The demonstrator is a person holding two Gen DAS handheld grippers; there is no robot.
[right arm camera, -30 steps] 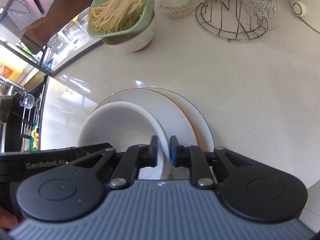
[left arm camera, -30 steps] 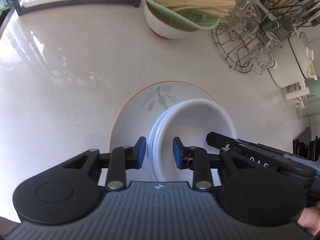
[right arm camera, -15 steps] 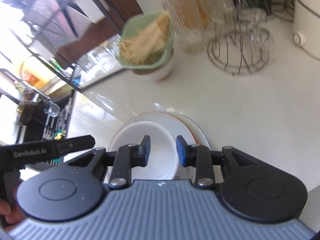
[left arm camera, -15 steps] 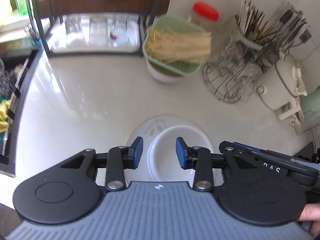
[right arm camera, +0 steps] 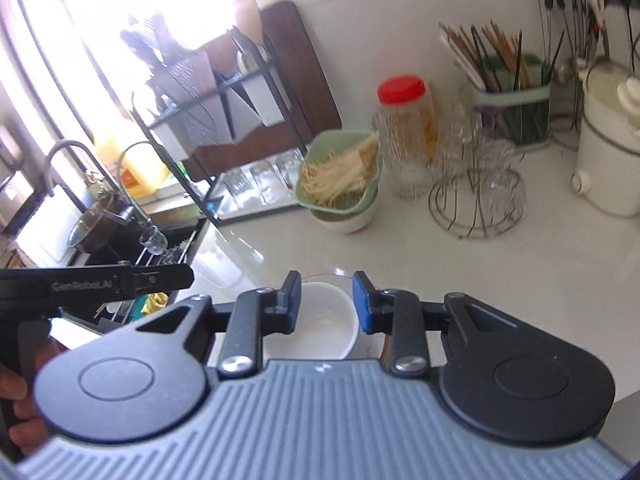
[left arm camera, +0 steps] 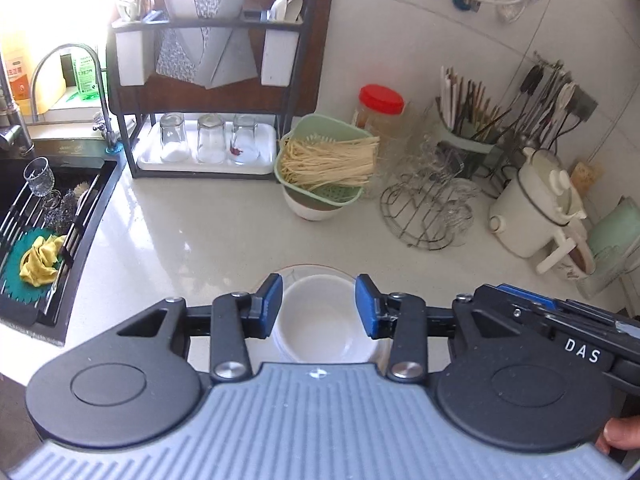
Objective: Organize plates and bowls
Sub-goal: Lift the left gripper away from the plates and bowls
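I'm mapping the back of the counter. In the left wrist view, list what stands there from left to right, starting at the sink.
Sink → tray of upturned glasses → green colander of noodles → wire glass rack → white pot.

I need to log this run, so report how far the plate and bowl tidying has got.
Done: the white bowls sit nested on the stacked plates on the counter. In hand: nothing; the left gripper hangs above the stack with its jaws opening and nothing between them, and the right gripper is open and empty too. Left: possibly the white bowl under the green strainer; otherwise no loose dishes show.
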